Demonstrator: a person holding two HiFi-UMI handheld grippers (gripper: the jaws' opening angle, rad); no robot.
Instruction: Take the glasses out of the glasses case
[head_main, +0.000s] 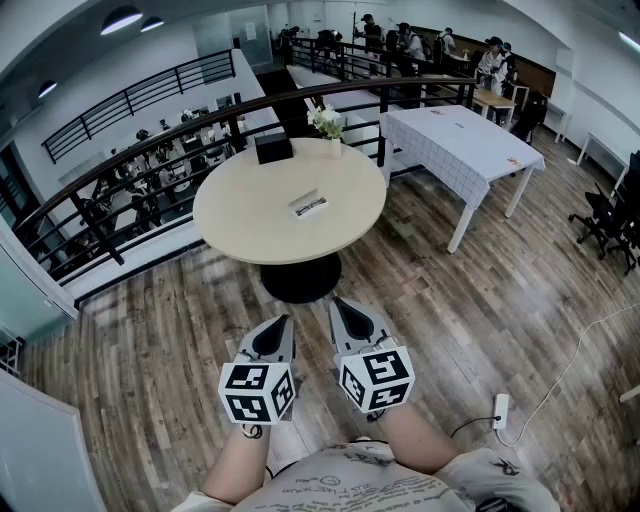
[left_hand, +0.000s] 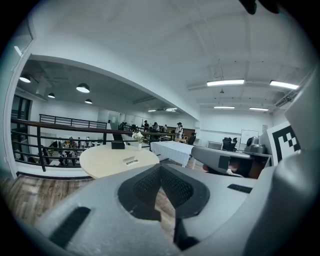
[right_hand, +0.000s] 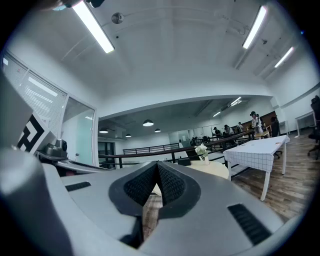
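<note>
A small white glasses case (head_main: 308, 204) lies near the middle of a round beige table (head_main: 240, 220), well ahead of me. It also shows small and far off as the case (left_hand: 131, 160) in the left gripper view. My left gripper (head_main: 283, 320) and right gripper (head_main: 338, 302) hang side by side above the wooden floor, short of the table. Both have their jaws shut with nothing between them. In their own views the left gripper (left_hand: 160, 167) and right gripper (right_hand: 158, 164) point toward the table (right_hand: 212, 170). I cannot see any glasses.
A black box (head_main: 273, 147) and a vase of white flowers (head_main: 326, 120) stand at the table's far edge. A curved black railing (head_main: 120, 165) runs behind it. A white-clothed table (head_main: 460, 140) is to the right, with a power strip (head_main: 501, 410) on the floor.
</note>
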